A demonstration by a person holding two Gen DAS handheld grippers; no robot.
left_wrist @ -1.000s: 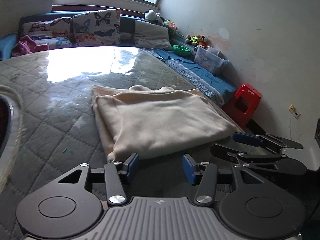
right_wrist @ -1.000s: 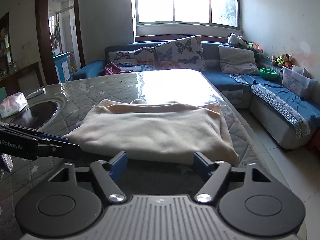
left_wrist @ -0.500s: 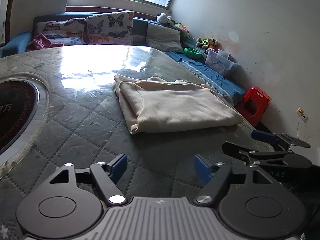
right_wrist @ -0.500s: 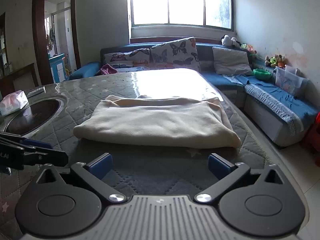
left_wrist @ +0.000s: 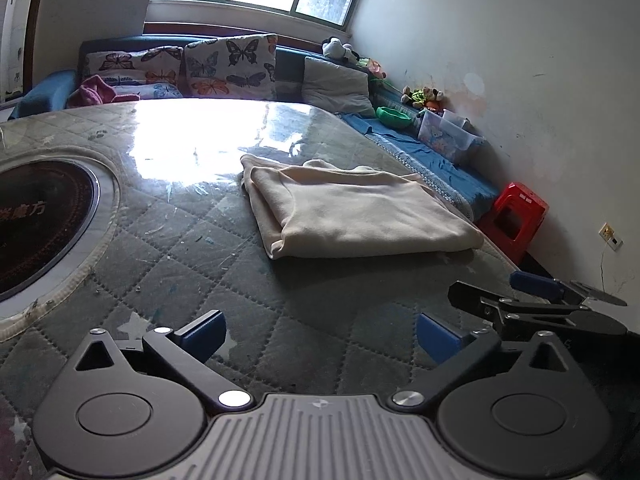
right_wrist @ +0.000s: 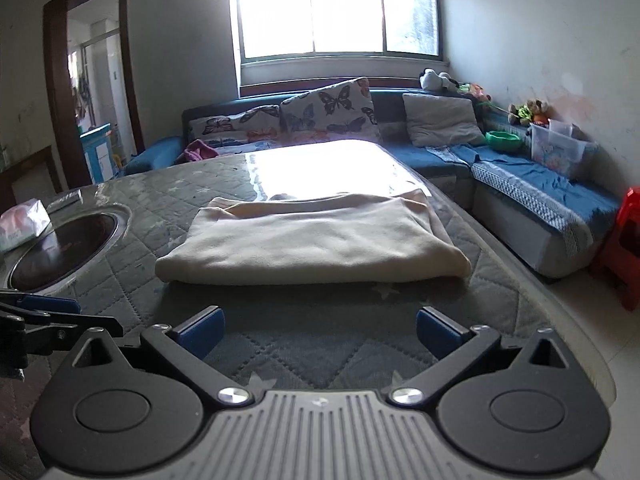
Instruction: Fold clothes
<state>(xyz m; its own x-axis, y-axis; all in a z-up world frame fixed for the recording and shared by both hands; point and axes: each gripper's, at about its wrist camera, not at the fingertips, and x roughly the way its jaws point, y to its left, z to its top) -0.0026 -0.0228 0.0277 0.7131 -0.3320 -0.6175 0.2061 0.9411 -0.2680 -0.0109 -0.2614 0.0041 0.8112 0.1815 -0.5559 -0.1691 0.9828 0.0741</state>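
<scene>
Cream cloth, already doubled into a thick flat rectangle, lies on the quilted grey table cover, toward the table's right side and just beyond both tools. The left gripper has just been opening and now stands with its jaws spread wide, only bare quilt between its blue pads. The right gripper is likewise spread as wide as it goes and holds nothing; its jaws too have just been opening. Both sit near the table's front edge, apart from the garment's near fold. The round dark inset lies to the left, well apart from the cloth.

By the look of it, a fold has just been laid down and let go. Whether one more fold is wanted cannot be told. If so, the next move calls for each gripper to reach a near corner, pinch through all the layers together, and carry the edge over evenly so the stack does not slide.
</scene>
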